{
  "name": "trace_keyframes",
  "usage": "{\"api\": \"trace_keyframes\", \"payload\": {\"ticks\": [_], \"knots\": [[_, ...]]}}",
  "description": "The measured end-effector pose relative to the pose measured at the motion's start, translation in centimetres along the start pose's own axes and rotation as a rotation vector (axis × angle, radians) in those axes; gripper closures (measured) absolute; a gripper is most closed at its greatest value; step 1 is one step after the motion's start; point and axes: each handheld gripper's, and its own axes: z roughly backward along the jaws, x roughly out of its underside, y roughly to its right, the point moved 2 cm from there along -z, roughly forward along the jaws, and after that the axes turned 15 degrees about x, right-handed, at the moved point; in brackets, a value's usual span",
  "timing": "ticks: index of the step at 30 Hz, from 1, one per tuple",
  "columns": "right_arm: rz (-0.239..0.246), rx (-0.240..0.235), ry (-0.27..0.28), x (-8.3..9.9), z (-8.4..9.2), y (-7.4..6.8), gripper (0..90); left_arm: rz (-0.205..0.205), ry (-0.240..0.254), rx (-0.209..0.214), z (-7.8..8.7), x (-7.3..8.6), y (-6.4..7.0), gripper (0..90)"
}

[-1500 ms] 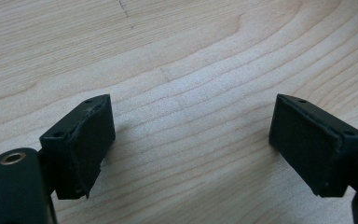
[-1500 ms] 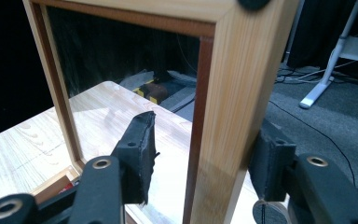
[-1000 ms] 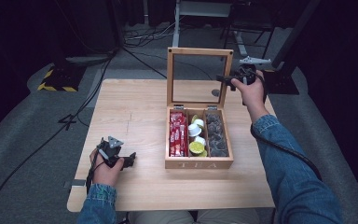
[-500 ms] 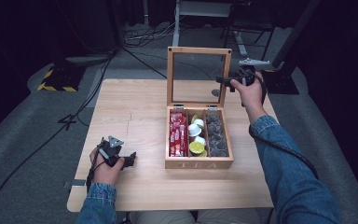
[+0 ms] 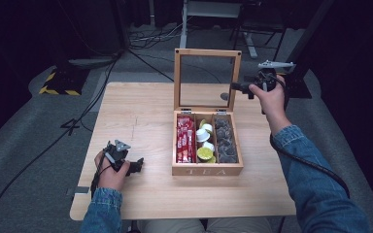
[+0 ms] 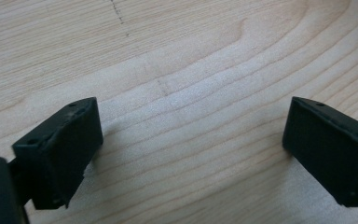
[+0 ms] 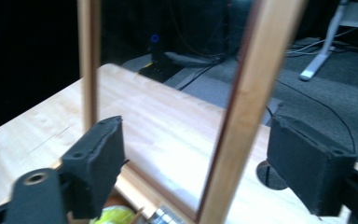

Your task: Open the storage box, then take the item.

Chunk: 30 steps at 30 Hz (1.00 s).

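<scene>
A wooden tea box (image 5: 207,171) stands on the table (image 5: 141,111) with its glass lid (image 5: 207,52) upright. Inside lie red sachets (image 5: 185,140), white and green pods (image 5: 204,143) and dark pods (image 5: 225,141). My right gripper (image 5: 234,87) hovers at the lid's right edge. Its jaws have just been opening, and the lid's wooden frame (image 7: 256,84) stands between them, untouched by either pad. My left gripper (image 5: 137,166) rests low at the table's front left. Its jaws have also just been opening, and only bare wood (image 6: 191,93) lies between them.
A round cable hole (image 5: 225,96) sits in the tabletop behind the lid. Black cables (image 5: 141,46) and a yellow-black striped block (image 5: 58,85) lie on the floor beyond the table's far left. A white stand (image 5: 213,9) is at the back.
My right hand has shifted slightly to the right and up at the lid's edge. The left hand has stayed where it was.
</scene>
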Motion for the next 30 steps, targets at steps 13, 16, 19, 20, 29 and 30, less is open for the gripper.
{"api": "trace_keyframes", "payload": {"ticks": [13,16,19,20,29,30], "knots": [[0.075,-0.122,0.012,0.7,3.7,-4.7,15.4,0.004,-0.002,-0.002,-0.6,-0.6,0.0,0.0],[0.09,-0.148,0.014,1.0,4.3,-5.9,15.5,0.004,-0.002,-0.003,-0.6,-0.6,0.0,0.0],[0.102,-0.17,0.016,1.4,4.6,-7.1,15.7,0.003,-0.002,-0.004,-0.6,-0.6,0.0,0.0],[0.108,-0.176,0.014,1.5,4.7,-7.4,15.8,0.004,-0.002,-0.004,-0.6,-0.6,0.0,0.0],[0.143,-0.238,-0.032,2.6,4.4,-10.5,21.6,0.008,-0.001,-0.005,-0.6,-0.6,0.0,0.1],[0.145,-0.241,-0.034,2.7,4.3,-10.7,21.9,0.008,-0.001,-0.005,-0.6,-0.6,0.0,0.1]]}}
